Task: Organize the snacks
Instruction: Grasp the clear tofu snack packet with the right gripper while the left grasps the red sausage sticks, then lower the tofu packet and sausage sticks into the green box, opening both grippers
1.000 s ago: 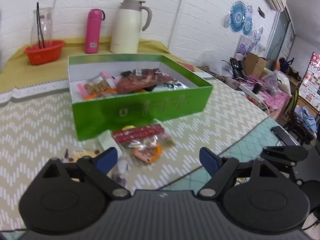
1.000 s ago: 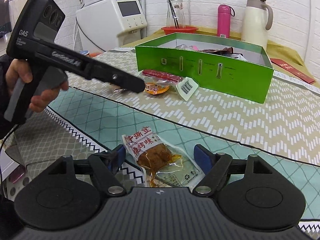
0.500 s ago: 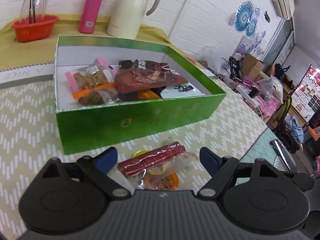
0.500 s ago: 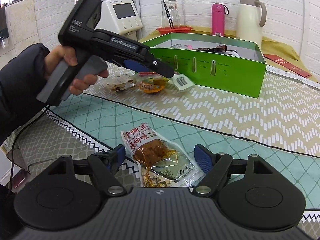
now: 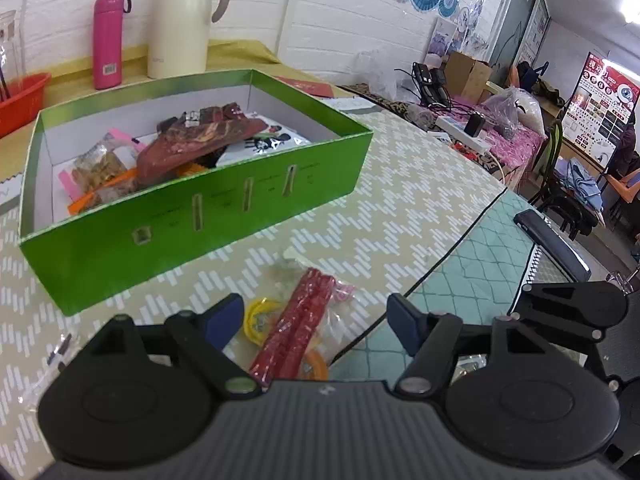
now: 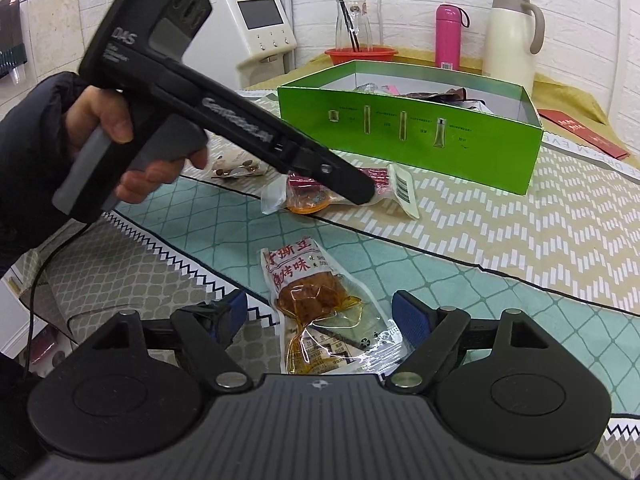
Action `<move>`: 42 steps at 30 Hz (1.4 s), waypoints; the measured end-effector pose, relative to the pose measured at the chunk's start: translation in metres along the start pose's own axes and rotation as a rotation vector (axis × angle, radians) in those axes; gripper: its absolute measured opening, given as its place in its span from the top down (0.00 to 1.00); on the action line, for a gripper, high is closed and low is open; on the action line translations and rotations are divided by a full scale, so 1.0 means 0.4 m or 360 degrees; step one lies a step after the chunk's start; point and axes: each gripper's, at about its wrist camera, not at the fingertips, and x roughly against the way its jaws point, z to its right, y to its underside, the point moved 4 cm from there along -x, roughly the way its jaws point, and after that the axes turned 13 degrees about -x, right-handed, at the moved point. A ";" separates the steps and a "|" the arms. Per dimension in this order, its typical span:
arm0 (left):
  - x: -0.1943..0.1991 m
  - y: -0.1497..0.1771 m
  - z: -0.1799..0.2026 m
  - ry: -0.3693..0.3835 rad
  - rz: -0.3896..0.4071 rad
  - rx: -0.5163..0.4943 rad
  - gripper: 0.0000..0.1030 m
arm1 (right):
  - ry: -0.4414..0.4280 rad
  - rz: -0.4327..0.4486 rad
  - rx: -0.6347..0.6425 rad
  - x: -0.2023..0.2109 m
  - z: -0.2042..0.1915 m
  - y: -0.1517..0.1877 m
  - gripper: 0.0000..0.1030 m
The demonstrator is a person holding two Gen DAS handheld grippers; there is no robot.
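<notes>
In the left wrist view, the left gripper [image 5: 316,318] sat at lower centre with its blue pads [image 5: 224,316] apart and its jaws closing. Between them lay a red sausage pack [image 5: 298,328] on top of a clear packet with orange and yellow rings [image 5: 260,316]; the pads did not press on either. The green box [image 5: 224,216] filled the upper left, just beyond the pack, with snacks [image 5: 188,148] heaped inside. Behind it, at the top of the frame, stood a pink bottle [image 5: 109,40] and a cream jug [image 5: 182,20], with a red basket [image 5: 20,96] at the left edge. The tablecloth [image 5: 420,216] showed beige zigzag, turning to teal on the right.

In the right wrist view, the right gripper [image 6: 316,322] stood open at the bottom, pads wide, with a tofu packet [image 6: 316,304] lying on the teal cloth between them, untouched. At upper left a hand [image 6: 120,144] in a dark sleeve held the left gripper's handle, its tip down at the sausage pack [image 6: 376,178] in mid-frame, just in front of the green box [image 6: 408,140]. Another small snack [image 6: 236,168] lay left of that pile, near the hand. A white machine [image 6: 256,36] stood at the top, left of a glass jug [image 6: 352,20].
</notes>
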 end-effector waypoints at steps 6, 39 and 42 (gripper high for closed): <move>0.001 0.014 0.026 -0.0072 -0.0079 -0.0160 0.68 | -0.0056 -0.0012 0.0053 0.008 -0.005 0.002 0.00; 0.195 -0.124 -0.168 -0.0523 0.0430 0.0362 0.69 | 0.0179 0.0473 -0.0077 0.024 0.120 -0.304 0.33; 0.172 -0.141 -0.197 -0.0621 0.0415 0.0354 0.69 | 0.0213 0.0504 -0.0103 -0.008 0.150 -0.353 0.32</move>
